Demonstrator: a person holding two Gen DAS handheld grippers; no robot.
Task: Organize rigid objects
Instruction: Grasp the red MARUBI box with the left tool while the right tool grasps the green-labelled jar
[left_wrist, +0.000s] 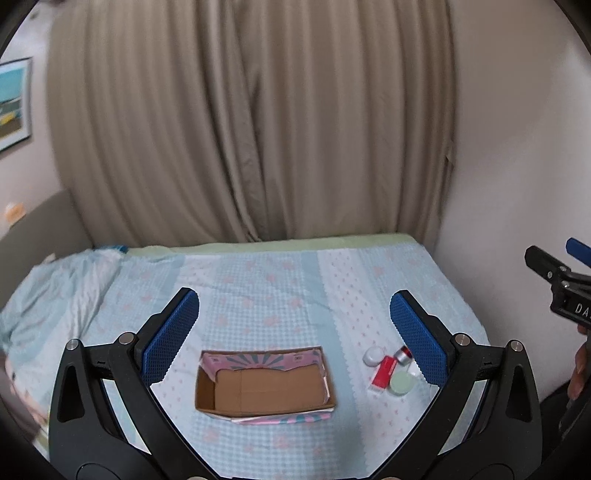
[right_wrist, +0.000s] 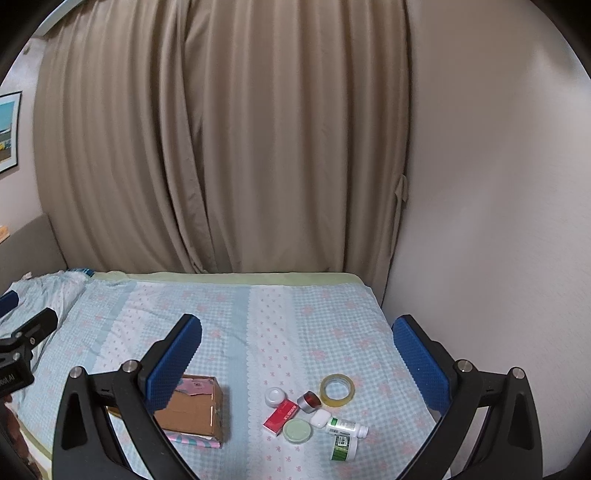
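Cardboard box (left_wrist: 264, 384), open-topped, is set on the bed (left_wrist: 280, 284); tape roll (right_wrist: 337, 390) and bottles (right_wrist: 345, 428) are clustered beside. Left tool (left_wrist: 295, 332), right tool (right_wrist: 297, 354): both are held apart, unloaded.

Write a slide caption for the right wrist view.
Open right tool above a bed: cardboard box at left, tape roll, red carton and small bottles clustered beside it.

The bed (right_wrist: 229, 325) carries a blue checked sheet. On it lie 1 open cardboard box (right_wrist: 195, 410), 1 tape roll (right_wrist: 337, 390), 1 red box (right_wrist: 281, 412), 2 bottles and several small jars.
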